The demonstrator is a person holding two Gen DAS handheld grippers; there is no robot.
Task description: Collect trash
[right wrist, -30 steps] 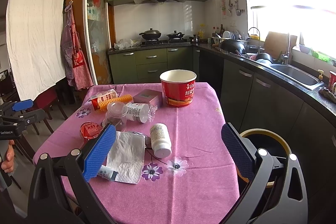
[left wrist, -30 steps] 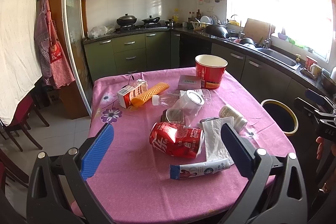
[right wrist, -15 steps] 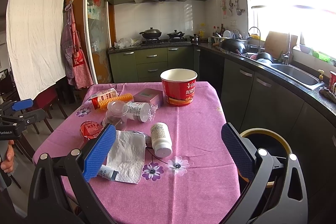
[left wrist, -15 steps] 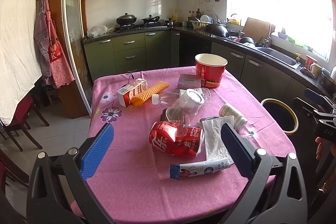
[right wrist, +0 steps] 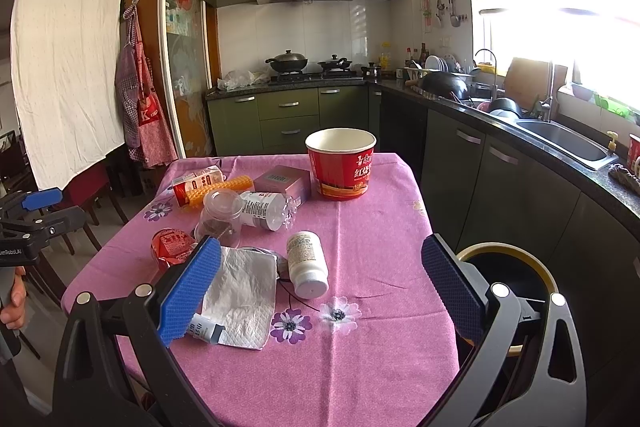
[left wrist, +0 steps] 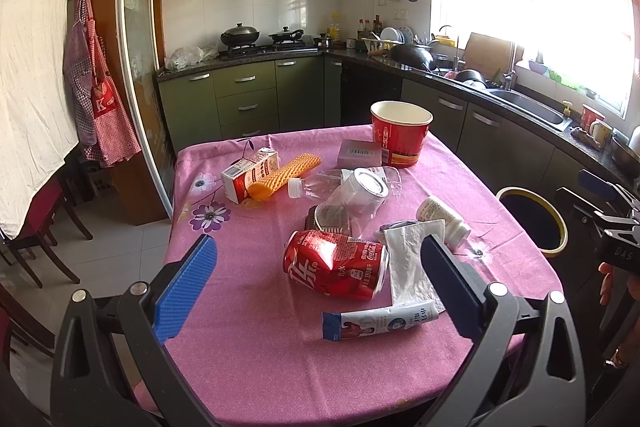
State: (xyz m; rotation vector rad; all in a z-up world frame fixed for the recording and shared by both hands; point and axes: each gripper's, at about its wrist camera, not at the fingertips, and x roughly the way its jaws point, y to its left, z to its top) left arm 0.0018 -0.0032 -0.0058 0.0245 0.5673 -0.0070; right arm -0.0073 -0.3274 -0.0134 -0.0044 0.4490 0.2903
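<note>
Pink table (left wrist: 248, 355), crushed can (left wrist: 336, 265), tissue (right wrist: 244, 295)

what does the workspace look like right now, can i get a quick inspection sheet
Surface: table with pink floral cloth.
Job's things: crushed red can, white napkin, pill bottle, tube, clear jar, plastic bottle, red paper bucket, carton; bin beside the table.
Clutter: pans on the stove.
Grippers: left gripper and right gripper open, empty.
Cables: nothing seen.
Surroundings: kitchen, sink, aprons.

Both claws — left claw (left wrist: 318, 285), right claw (right wrist: 320, 287) — wide apart, empty.
</note>
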